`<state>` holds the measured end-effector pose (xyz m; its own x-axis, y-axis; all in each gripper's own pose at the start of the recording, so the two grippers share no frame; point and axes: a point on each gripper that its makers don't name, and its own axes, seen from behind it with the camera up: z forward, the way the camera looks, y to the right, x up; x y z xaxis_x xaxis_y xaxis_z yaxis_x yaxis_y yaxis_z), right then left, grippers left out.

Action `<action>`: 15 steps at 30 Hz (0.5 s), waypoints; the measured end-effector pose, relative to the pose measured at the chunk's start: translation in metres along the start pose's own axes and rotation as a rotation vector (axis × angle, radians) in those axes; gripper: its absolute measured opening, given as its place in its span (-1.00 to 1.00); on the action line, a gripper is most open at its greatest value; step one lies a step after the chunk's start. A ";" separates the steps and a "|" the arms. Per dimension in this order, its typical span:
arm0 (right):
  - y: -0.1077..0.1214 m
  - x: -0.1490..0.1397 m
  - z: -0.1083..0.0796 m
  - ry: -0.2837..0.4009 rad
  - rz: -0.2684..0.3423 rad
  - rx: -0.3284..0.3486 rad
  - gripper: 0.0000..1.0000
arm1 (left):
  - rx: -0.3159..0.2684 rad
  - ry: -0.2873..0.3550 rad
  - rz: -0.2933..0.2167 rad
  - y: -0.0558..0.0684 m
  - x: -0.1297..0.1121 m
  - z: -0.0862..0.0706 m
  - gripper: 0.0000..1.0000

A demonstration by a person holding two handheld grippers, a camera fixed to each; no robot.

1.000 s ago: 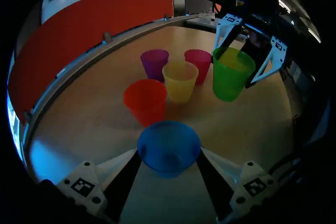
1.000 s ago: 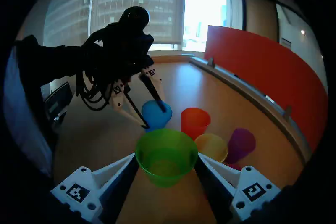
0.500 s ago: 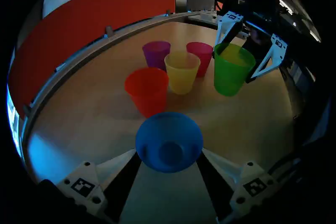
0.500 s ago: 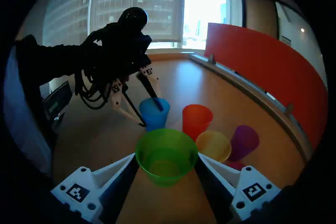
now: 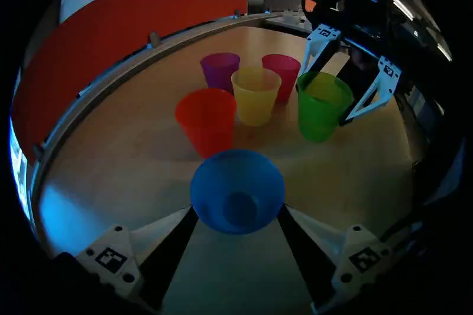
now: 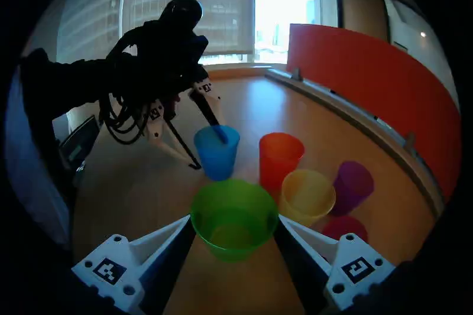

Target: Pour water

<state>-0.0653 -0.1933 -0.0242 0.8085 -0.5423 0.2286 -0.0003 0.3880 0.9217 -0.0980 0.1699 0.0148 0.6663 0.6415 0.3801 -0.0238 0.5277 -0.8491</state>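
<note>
My left gripper (image 5: 236, 211) is shut on a blue cup (image 5: 236, 195), whose inside looks bare. In the right gripper view that blue cup (image 6: 217, 150) is upright at table level with the left gripper (image 6: 208, 152) around it. My right gripper (image 6: 234, 220) is shut on a green cup (image 6: 234, 216) with a pale patch at its bottom; I cannot tell if that is water. In the left gripper view the green cup (image 5: 321, 105) sits between the right gripper's (image 5: 323, 99) white fingers (image 5: 378, 84), to the right of the other cups.
On the wooden table (image 5: 118, 161) stand an orange cup (image 5: 207, 120), a yellow cup (image 5: 256, 93), a purple cup (image 5: 220, 70) and a pink cup (image 5: 281, 75), close together. A red partition (image 5: 118, 25) runs along the far table edge. A dark sleeve (image 6: 65, 87) holds the left gripper.
The blue cup has gone from tilted and raised to upright and lower. The green cup has also come down and straightened. The standing cups have not moved.
</note>
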 end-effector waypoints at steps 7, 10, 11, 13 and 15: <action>0.000 -0.009 0.005 -0.013 0.001 0.001 0.82 | 0.015 -0.014 0.016 -0.001 -0.002 -0.005 0.95; 0.000 -0.013 0.007 -0.016 0.005 -0.001 0.82 | 0.023 -0.022 0.025 -0.001 -0.005 -0.007 0.95; 0.001 -0.014 0.008 -0.018 0.006 -0.003 0.82 | 0.027 -0.025 0.026 -0.001 -0.006 -0.008 0.95; 0.002 -0.016 0.009 -0.021 0.006 -0.006 0.82 | 0.031 -0.029 0.027 -0.002 -0.007 -0.008 0.95; 0.002 -0.018 0.010 -0.026 0.005 -0.007 0.82 | 0.034 -0.033 0.026 -0.002 -0.008 -0.009 0.95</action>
<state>-0.0860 -0.1905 -0.0232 0.7929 -0.5597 0.2409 0.0006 0.3960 0.9182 -0.0965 0.1585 0.0096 0.6404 0.6730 0.3701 -0.0664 0.5285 -0.8463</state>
